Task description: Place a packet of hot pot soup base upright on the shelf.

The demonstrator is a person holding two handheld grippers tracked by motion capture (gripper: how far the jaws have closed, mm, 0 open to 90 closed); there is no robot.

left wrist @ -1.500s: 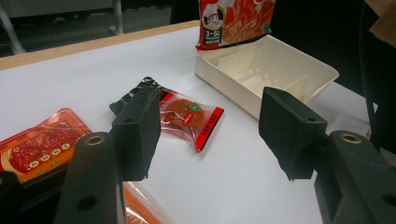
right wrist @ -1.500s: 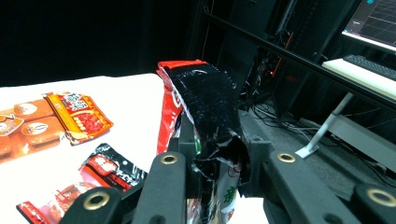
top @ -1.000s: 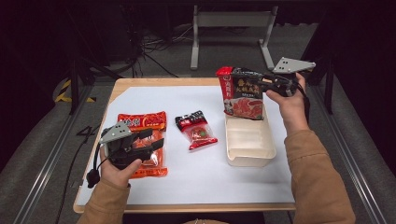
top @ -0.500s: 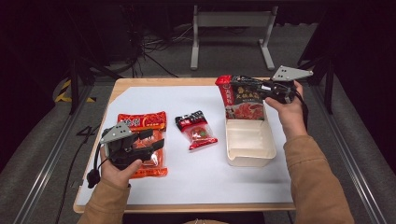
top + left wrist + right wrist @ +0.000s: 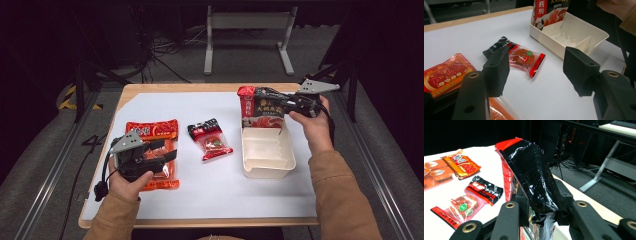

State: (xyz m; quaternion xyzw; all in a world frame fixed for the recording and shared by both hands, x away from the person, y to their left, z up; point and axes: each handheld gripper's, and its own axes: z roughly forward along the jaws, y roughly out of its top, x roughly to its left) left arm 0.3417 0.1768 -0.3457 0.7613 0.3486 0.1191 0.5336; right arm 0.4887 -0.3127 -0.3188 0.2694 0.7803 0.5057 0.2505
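From the high view, your right tool (image 5: pixel 289 102) is clamped on the upper edge of a black-and-red soup-base pouch (image 5: pixel 261 107), which stands upright over the far end of the cream tray (image 5: pixel 267 165); its lower edge sits at or inside the tray's far wall, though you cannot tell whether it touches the floor of the tray. The tray lies just below that tool, toward you. Your left tool (image 5: pixel 150 152) rests low over the large orange packet (image 5: pixel 155 150), its jaws spread apart and closed on nothing. Ahead of it and off toward your other hand lies the small red-and-black sachet (image 5: pixel 210 138), apart from both packet and tray, on the white sheet covering the bench (image 5: pixel 200 86).

In the left gripper view, your left tool (image 5: pixel 536 72) stands wide, with the small sachet (image 5: pixel 520 56) lying on the bench between and beyond its two jaws. The orange packet (image 5: pixel 445 76) is under and beside the left-hand jaw. The tray (image 5: pixel 574 35) lies farther off past the right-hand jaw, its inner dividers showing, and the pouch (image 5: pixel 549 12) stands at its far end.

In the right gripper view, your right tool (image 5: pixel 540 213) is pinched narrow on the pouch (image 5: pixel 531 172), whose glossy black side rises straight up from between the jaws. Beyond the left-hand jaw, down on the bench, lie the small sachet (image 5: pixel 471 198) and, farther off, the orange packet (image 5: pixel 451 167).
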